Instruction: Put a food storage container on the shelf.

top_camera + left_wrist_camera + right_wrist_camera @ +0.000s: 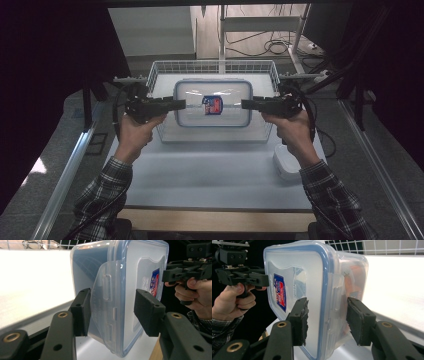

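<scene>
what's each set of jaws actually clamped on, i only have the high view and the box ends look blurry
Observer: The left gripper straddles the container's end latch flap, one jaw on the base side, one on the lid side.
Operator: and the right one
Observer: The right gripper grips the opposite end the same way, across lid rim and base.
Operator: anything inside the box
Observer: Something orange shows through the container wall; what it is I cannot tell.

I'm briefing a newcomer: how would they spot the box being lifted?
Find the white wire basket at the table's far end. Over it, held between the left tongs and right tongs, is the clear plastic box: blue-edged lid, red-and-blue sticker.
</scene>
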`<control>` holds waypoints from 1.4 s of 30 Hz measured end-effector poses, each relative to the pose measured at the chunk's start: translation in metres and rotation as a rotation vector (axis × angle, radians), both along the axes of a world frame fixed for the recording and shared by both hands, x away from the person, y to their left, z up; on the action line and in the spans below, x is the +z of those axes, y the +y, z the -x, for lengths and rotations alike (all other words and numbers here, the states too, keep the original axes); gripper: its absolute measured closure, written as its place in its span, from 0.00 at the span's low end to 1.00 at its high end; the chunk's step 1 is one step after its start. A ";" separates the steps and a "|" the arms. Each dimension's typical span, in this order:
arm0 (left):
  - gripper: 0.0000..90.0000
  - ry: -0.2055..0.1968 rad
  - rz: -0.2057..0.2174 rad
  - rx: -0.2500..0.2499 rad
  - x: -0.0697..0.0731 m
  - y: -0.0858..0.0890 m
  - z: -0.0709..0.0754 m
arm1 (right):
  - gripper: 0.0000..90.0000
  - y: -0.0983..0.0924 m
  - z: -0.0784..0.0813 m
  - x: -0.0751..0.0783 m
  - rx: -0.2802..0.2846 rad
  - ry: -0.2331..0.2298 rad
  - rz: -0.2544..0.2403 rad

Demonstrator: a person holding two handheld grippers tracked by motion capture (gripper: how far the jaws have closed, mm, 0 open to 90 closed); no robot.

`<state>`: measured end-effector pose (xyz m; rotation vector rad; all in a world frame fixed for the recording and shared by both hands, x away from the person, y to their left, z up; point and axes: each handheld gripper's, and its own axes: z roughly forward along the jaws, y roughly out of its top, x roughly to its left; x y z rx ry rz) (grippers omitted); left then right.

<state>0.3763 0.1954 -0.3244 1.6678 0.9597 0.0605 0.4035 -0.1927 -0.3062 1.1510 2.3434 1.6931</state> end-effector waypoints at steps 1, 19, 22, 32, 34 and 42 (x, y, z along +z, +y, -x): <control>0.54 0.002 0.002 -0.001 0.001 0.000 -0.004 | 0.59 0.000 -0.003 0.001 -0.002 0.001 -0.002; 0.54 0.032 0.017 0.030 0.019 0.006 -0.051 | 0.58 0.007 -0.053 0.015 -0.031 0.028 -0.039; 0.54 0.044 0.024 0.028 0.014 0.006 -0.058 | 0.58 0.008 -0.059 0.015 -0.045 0.035 -0.035; 0.54 0.057 0.060 0.041 0.004 0.007 -0.072 | 0.57 0.010 -0.073 0.010 -0.068 0.060 -0.025; 0.53 0.050 0.060 0.044 0.003 0.006 -0.073 | 0.57 0.010 -0.074 0.009 -0.069 0.059 -0.029; 0.52 0.013 0.070 0.051 -0.002 0.007 -0.075 | 0.56 0.010 -0.078 0.007 -0.070 0.053 -0.034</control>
